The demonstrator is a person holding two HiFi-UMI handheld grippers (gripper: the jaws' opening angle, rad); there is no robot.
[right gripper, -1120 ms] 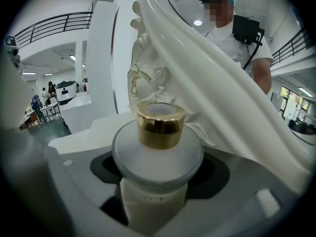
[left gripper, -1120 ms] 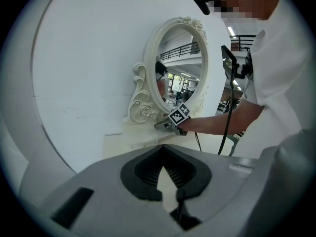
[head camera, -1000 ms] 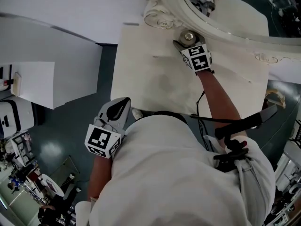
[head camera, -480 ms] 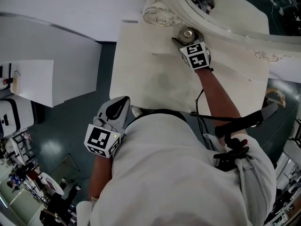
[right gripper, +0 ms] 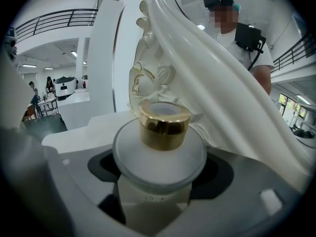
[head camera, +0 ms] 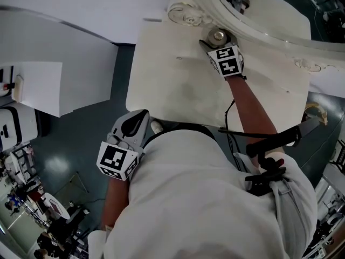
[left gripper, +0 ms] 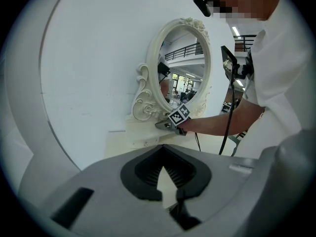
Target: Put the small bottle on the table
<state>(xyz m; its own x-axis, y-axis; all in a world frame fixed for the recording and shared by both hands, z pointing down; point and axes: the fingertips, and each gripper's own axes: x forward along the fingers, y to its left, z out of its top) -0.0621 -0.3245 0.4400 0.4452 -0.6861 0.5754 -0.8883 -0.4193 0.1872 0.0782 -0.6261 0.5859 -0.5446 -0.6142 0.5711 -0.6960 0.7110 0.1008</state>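
The small bottle (right gripper: pixel 159 157) stood upright near the far edge of the table (head camera: pixel 172 85), roughly midway along that edge. It was just in front of the lower rim of the ornate white mirror frame (head camera: pixel 186 16), beside the frame's carved scrollwork.

**Bottle**
- Body: frosted white, with a wide rounded shoulder above a narrower lower section.
- Closure: a gold cap, fitted on the neck.
- Contents: not visible through the frosted wall.
- Base: hidden by the jaws, so contact with the table top could not be confirmed.

**Right gripper** (head camera: pixel 219 41)
- It reached across the table from the near edge and pointed toward the mirror.
- Its jaws had just been opening and stood wide apart.
- The bottle sat between them, with a dark gap on each side of its lower body. The pads did not press on it.
- The marker cube sat just behind the jaws, above the table surface.

**Left gripper** (head camera: pixel 144 116)
- It was held off the table, just outside the near edge and close to the person's torso.
- Its jaws were brought together at the tips.
- Nothing was between them.
- It pointed toward the table and the mirror.

**Table surface**
- The rest of the pale top, between the near edge and the bottle, carried only the person's right forearm and a thin black cable, which crossed the near edge.
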